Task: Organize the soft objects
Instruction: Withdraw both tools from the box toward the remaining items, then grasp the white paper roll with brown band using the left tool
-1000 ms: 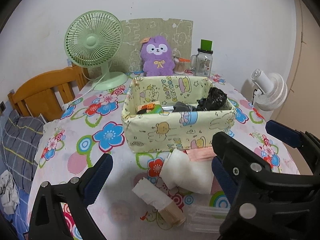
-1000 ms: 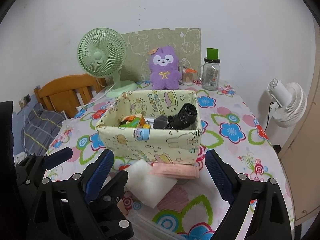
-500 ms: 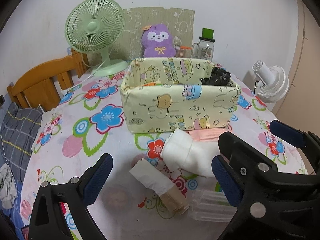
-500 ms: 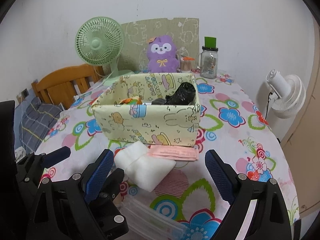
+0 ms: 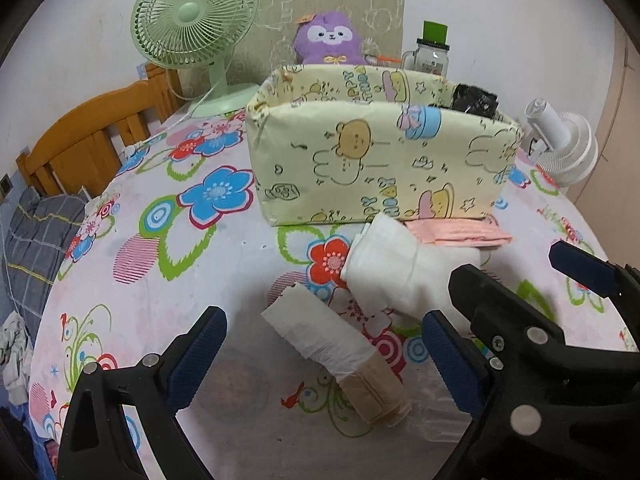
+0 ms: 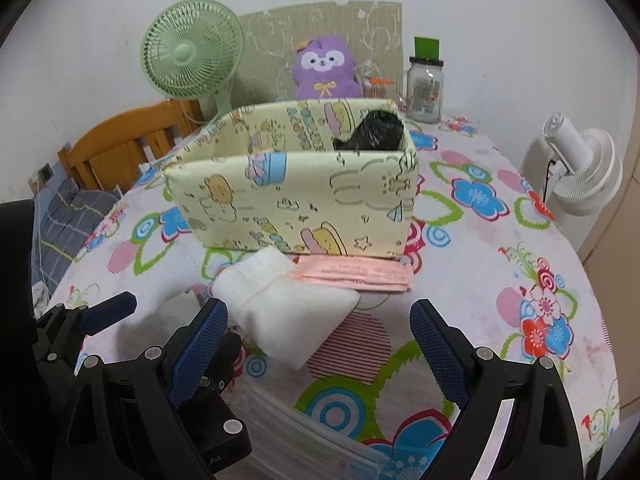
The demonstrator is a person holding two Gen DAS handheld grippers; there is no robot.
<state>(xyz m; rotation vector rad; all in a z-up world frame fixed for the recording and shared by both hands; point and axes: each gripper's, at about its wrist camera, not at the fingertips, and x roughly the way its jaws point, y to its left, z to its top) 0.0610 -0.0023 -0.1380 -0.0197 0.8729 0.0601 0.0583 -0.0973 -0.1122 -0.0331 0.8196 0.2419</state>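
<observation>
A white roll with a beige band [image 5: 332, 344] lies on the flowered tablecloth, between the wide-apart fingers of my left gripper [image 5: 324, 318], which is open and does not press on it. Just beyond lies a folded white cloth [image 5: 400, 272], with a pink packet [image 5: 456, 234] against the yellow cartoon fabric box [image 5: 380, 168]. My right gripper [image 6: 318, 312] is open too, hovering over the white cloth [image 6: 288, 304] and a clear plastic bag [image 6: 320, 432]. A black item [image 6: 372, 130] pokes out of the box [image 6: 296, 192]. The roll [image 6: 178, 308] is mostly hidden behind the left gripper's finger.
At the back of the table stand a green fan [image 5: 192, 24], a purple plush [image 5: 328, 38] and a glass jar with a green lid [image 5: 432, 54]. A white fan [image 6: 584, 168] stands off the table's right edge. A wooden chair [image 5: 88, 140] is at the left.
Both grippers have sunk toward the table, so the box and the cloths look bigger and closer. Their jaws stay equally wide. Nothing was taken hold of.
</observation>
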